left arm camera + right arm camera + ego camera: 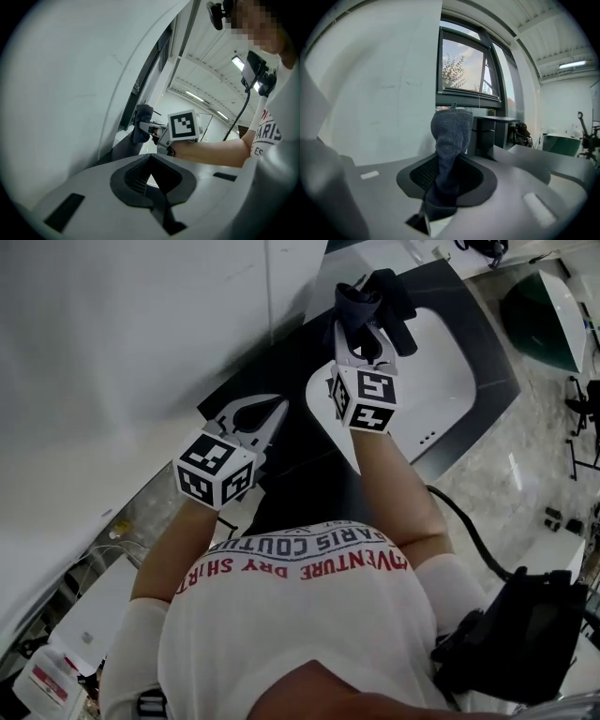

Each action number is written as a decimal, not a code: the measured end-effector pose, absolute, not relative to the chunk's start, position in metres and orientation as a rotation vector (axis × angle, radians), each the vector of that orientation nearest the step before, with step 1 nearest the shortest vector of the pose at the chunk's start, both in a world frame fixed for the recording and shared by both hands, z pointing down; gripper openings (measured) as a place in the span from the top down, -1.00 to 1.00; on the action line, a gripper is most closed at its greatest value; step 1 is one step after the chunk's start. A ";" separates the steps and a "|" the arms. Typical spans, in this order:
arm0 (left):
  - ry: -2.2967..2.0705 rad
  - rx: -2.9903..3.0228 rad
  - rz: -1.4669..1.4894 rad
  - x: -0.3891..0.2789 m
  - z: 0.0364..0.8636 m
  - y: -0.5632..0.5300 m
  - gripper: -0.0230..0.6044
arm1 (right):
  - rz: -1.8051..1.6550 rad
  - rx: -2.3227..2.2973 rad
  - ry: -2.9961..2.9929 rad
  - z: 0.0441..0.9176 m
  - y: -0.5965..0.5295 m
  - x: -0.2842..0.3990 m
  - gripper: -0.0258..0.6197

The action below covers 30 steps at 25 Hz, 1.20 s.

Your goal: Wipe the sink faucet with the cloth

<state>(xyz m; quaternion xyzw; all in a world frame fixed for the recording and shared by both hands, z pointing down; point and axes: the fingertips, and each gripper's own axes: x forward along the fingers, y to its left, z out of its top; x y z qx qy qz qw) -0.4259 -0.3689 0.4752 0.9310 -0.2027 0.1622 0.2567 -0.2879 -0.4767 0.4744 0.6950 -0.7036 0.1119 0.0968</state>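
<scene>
Nearest, holding the left gripper [275,416] clenched on nothing above the dark counter [281,474]. Farther out, pinching a bunched grey-blue cloth [450,136] upright in the right gripper [445,180], raised beside the white sink [450,381]. Just beyond, facing the dark faucet [485,133], apparently without contact yet. Looks like the approach before wiping; next, calls for pressing cloth against the spout and rubbing along it.
</scene>
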 end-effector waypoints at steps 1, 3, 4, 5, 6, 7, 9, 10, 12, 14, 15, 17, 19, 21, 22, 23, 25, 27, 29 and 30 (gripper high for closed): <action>-0.541 2.521 0.427 -0.427 0.476 -0.373 0.93 | 0.328 2.075 -2.044 0.482 -0.483 -0.285 0.62; -0.527 2.511 0.401 -0.431 0.476 -0.377 0.93 | 0.320 2.103 -1.976 0.492 -0.494 -0.279 0.62; -0.519 2.508 0.393 -0.433 0.476 -0.378 0.93 | 0.314 2.116 -1.947 0.496 -0.498 -0.277 0.62; -0.512 2.507 0.388 -0.435 0.475 -0.378 0.93 | 0.308 2.126 -1.920 0.498 -0.501 -0.274 0.62; -0.506 2.506 0.383 -0.437 0.474 -0.377 0.93 | 0.301 2.135 -1.895 0.499 -0.504 -0.271 0.62; -0.502 2.504 0.377 -0.439 0.473 -0.377 0.93 | 0.292 2.141 -1.873 0.499 -0.507 -0.269 0.62; -0.509 2.499 0.363 -0.444 0.470 -0.379 0.93 | 0.272 2.149 -1.835 0.498 -0.510 -0.266 0.62; -0.515 2.496 0.357 -0.447 0.469 -0.380 0.93 | 0.262 2.154 -1.819 0.497 -0.511 -0.266 0.62; -0.527 2.491 0.354 -0.449 0.469 -0.382 0.93 | 0.244 2.161 -1.795 0.495 -0.511 -0.265 0.62; -0.532 2.488 0.354 -0.449 0.470 -0.383 0.93 | 0.232 2.164 -1.783 0.496 -0.510 -0.262 0.62; -0.532 2.487 0.354 -0.448 0.471 -0.384 0.93 | 0.230 2.165 -1.782 0.496 -0.510 -0.261 0.62; -0.531 2.489 0.357 -0.447 0.473 -0.385 0.93 | 0.232 2.175 -1.784 0.496 -0.509 -0.260 0.62; -0.529 2.491 0.360 -0.445 0.473 -0.384 0.93 | 0.237 2.198 -1.785 0.494 -0.506 -0.258 0.62; -0.526 2.491 0.364 -0.444 0.474 -0.383 0.93 | 0.247 2.221 -1.787 0.491 -0.501 -0.257 0.62; -0.525 2.491 0.367 -0.443 0.475 -0.383 0.93 | 0.252 2.230 -1.789 0.491 -0.499 -0.256 0.62; -0.523 2.492 0.369 -0.442 0.476 -0.382 0.93 | 0.257 2.239 -1.792 0.490 -0.497 -0.256 0.62; -0.518 2.492 0.373 -0.438 0.478 -0.382 0.93 | 0.269 2.258 -1.795 0.489 -0.491 -0.253 0.62; -0.511 2.494 0.376 -0.434 0.479 -0.379 0.93 | 0.286 2.277 -1.795 0.488 -0.486 -0.250 0.62; -0.506 2.496 0.379 -0.431 0.479 -0.376 0.93 | 0.300 2.290 -1.794 0.487 -0.480 -0.247 0.62; -0.502 2.498 0.381 -0.429 0.479 -0.374 0.93 | 0.305 2.296 -1.793 0.487 -0.476 -0.246 0.62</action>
